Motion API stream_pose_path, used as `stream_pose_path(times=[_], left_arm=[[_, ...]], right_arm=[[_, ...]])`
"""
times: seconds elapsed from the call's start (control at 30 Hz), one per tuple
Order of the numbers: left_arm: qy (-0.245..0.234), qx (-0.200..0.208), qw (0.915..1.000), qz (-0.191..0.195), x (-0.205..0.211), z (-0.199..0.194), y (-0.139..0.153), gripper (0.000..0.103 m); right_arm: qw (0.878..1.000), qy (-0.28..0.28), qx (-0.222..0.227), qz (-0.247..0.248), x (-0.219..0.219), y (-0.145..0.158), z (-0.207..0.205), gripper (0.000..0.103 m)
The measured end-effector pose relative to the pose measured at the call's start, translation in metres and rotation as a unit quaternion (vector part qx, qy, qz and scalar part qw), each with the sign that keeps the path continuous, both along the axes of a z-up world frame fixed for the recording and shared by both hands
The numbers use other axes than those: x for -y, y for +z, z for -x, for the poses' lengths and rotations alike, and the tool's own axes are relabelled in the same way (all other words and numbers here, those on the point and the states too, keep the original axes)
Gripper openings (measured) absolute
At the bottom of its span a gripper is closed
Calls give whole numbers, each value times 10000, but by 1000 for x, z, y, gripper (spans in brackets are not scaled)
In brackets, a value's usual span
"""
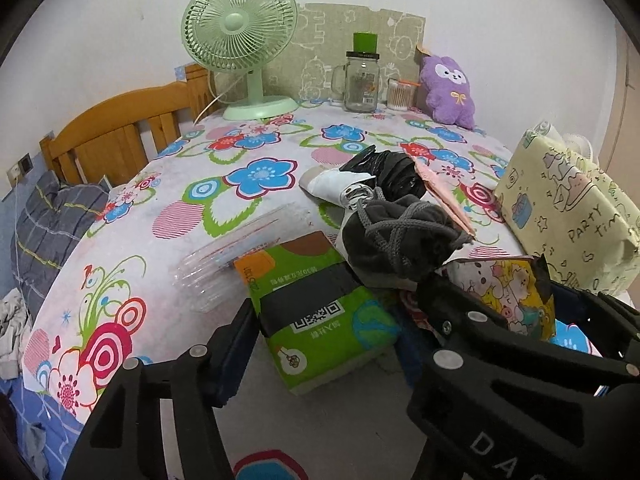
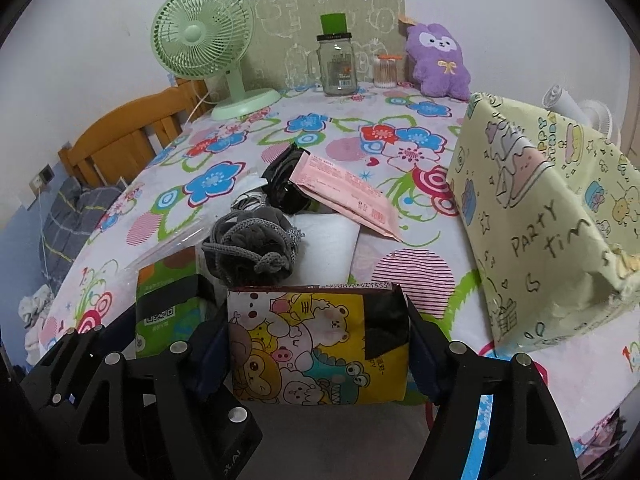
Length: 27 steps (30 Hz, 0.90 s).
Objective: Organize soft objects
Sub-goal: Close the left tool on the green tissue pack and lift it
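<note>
Glass jar [image 2: 337,67] stands empty; each hand-held gripper clamps a tissue pack.

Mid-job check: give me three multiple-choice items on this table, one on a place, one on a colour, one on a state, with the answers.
1. Where is the purple plush toy?
A. at the far edge by the wall
B. beside the green tissue pack
C. under the fan

2. What colour is the desk fan?
A. white
B. pale green
C. orange

3. What lies between the right tongs?
A. nothing
B. the grey drawstring pouch
C. the cartoon animal pack

Answers: 1 A, it leans near the wall; 2 B, grille and base are green; 3 C, both fingers flank that pack.
</note>
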<state>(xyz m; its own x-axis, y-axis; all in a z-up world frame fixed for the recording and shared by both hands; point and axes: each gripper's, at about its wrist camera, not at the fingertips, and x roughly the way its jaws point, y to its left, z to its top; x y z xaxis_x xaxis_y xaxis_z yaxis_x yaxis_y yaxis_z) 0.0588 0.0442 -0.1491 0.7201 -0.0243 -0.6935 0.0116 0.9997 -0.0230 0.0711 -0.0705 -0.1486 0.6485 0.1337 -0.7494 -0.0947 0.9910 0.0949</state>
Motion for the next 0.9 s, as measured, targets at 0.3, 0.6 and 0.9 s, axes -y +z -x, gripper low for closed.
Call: stream_pose_path(times=[0.3, 0.6, 0.9], left_arm=[[73, 191, 9998, -20, 0, 14, 15, 66], [87, 351, 9993, -45, 4, 23, 31, 66], [59, 606, 9981, -34, 8, 29, 63, 66]], right_arm=[[9997, 15, 231, -44, 2, 16, 16, 77], [9991, 0, 421, -100, 6, 33, 25, 77], [9975, -15, 686, -141, 11, 66, 33, 77]])
